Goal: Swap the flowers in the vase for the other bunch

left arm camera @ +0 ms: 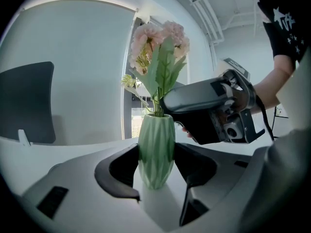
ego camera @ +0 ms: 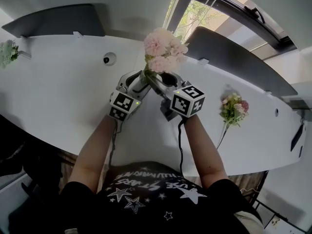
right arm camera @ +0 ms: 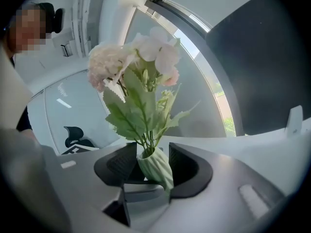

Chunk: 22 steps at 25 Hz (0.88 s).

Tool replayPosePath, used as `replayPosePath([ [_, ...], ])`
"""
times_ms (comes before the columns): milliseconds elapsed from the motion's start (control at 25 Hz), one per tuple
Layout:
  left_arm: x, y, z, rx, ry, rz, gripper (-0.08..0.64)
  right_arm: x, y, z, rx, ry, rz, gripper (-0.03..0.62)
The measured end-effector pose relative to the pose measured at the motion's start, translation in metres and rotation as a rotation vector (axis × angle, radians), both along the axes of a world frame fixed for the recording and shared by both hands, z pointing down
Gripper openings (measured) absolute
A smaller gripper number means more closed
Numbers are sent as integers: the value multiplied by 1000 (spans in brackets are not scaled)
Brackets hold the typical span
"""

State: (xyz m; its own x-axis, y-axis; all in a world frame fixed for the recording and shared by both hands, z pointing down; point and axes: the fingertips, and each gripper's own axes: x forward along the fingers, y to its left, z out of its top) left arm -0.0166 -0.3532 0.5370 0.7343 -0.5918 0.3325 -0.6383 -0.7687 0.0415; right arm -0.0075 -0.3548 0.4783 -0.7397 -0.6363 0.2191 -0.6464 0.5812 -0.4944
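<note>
On the white table (ego camera: 58, 82): a green ribbed vase (left arm camera: 155, 152) stands upright near the middle, straight ahead of the person, with both grippers brought in round it from the near side.
Vase contents: pale pink flowers (ego camera: 163, 50) with broad green leaves, their stems down in the vase's mouth.
Other bunch: a smaller bunch (ego camera: 234, 108) of pink, cream and dark red blooms lies flat on the table to the right, well apart from the vase, with its stem pointing toward the person.
Left gripper (left arm camera: 156, 155): clamped on the vase's belly, one dark pad against each side.
Right gripper (right arm camera: 153, 165): released, with its jaws spread wide. The vase's mouth and the flower stems stand between them, and neither pad is seen pressing.
Markers: each gripper carries a cube of black-and-white square patterns, the left cube (ego camera: 122, 106) and the right cube (ego camera: 187, 101).
Writing: the person's black T-shirt (ego camera: 156, 199) bears white stars and white capital lettering. It is upside down in the head view and too warped to read with certainty.
Surroundings: a dark chair back (ego camera: 53, 21) stands beyond the table's far edge at left, and a second chair back (ego camera: 234, 57) at right. A window (ego camera: 204, 13) shows greenery. A small green plant (ego camera: 7, 52) sits at the left edge, and a round grommet (ego camera: 108, 59) is set in the tabletop.
</note>
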Motion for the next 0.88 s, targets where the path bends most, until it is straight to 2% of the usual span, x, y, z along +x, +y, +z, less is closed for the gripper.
replayPosePath([
  [200,0,0,0,2,1,7,241,-8,-4,0,27,32,-13,187],
  [280,0,0,0,3,4,8,241,-10,-5,-2,43,46,-14,158],
  [440,0,0,0,5,8,7,241,-11,-8,-7,83,75,9,141],
  [880,1,0,1,9,7,4,241,-6,-9,-28,165,71,59,100],
])
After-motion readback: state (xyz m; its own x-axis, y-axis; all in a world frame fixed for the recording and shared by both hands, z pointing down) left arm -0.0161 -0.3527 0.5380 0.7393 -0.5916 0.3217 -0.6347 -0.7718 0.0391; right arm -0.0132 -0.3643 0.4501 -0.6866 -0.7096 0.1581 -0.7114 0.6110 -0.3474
